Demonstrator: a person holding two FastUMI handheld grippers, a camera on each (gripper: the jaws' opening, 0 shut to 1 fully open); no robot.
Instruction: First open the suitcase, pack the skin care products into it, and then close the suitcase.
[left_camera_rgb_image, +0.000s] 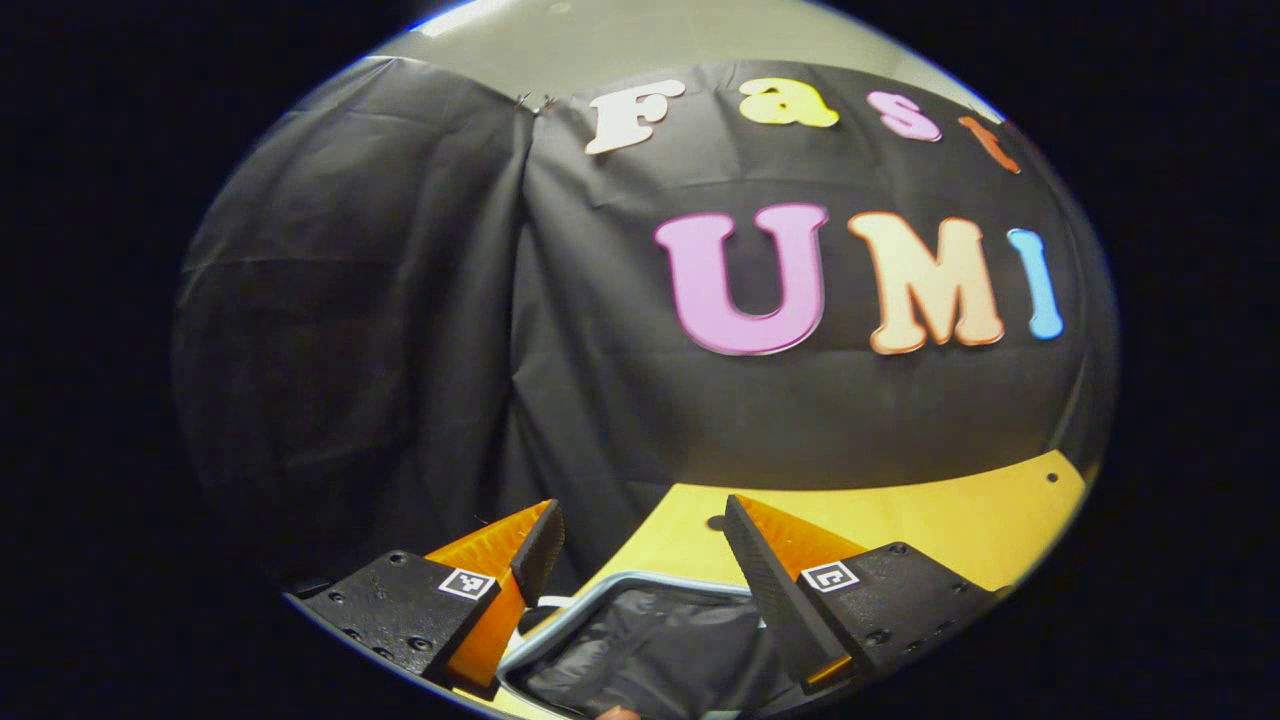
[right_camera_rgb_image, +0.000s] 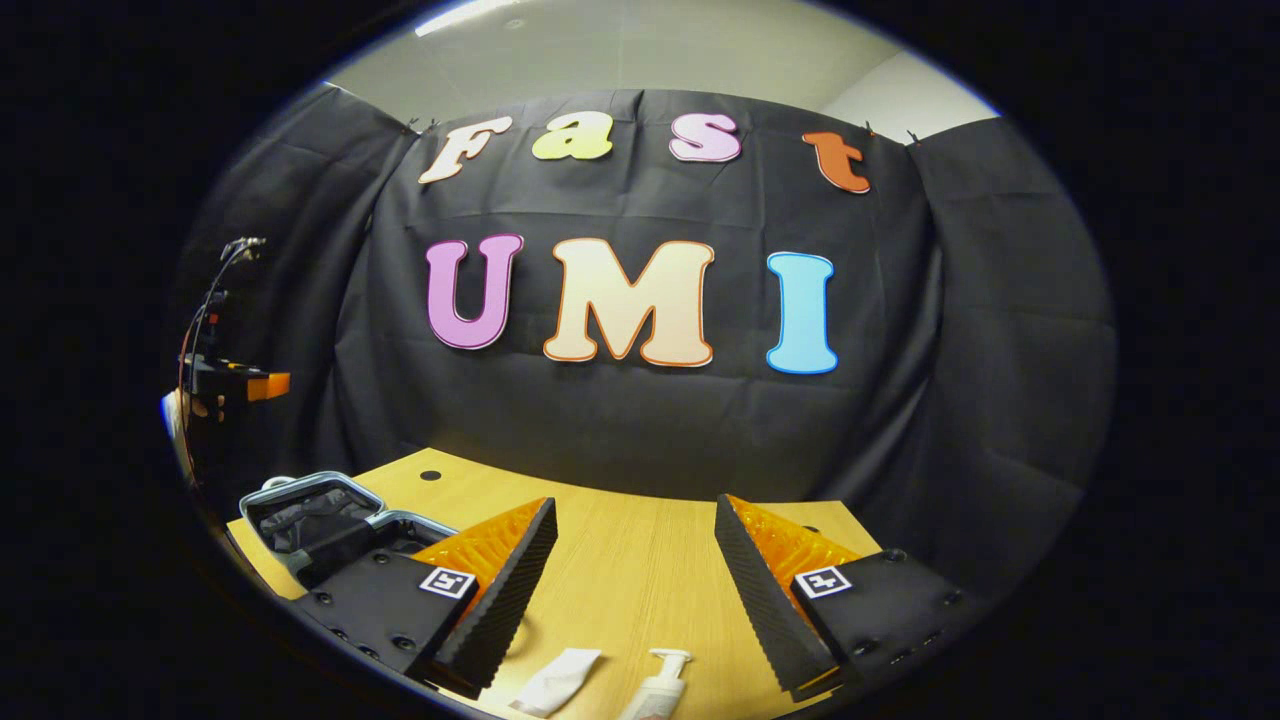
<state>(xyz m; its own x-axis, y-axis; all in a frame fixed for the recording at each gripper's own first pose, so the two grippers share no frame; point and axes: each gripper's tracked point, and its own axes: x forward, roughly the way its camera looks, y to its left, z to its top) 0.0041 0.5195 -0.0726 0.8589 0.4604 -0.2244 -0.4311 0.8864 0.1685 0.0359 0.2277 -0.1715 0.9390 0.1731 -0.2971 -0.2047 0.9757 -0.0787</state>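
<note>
My left claw (left_camera_rgb_image: 640, 560) hangs spread wide above the open suitcase (left_camera_rgb_image: 640, 640), and my right claw (right_camera_rgb_image: 635, 570) is released over a tube (right_camera_rgb_image: 556, 682) and pump bottle (right_camera_rgb_image: 658, 690) on the table (right_camera_rgb_image: 630, 560).

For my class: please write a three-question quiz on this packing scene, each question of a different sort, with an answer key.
1. True or false: the suitcase lies open on the table.
2. Which items lie in front of the right gripper? A) tube and pump bottle B) two jars C) a towel
3. Fill in: the left gripper hovers over the suitcase with its jaws ____.

Key: 1 true; 2 A; 3 open
</note>
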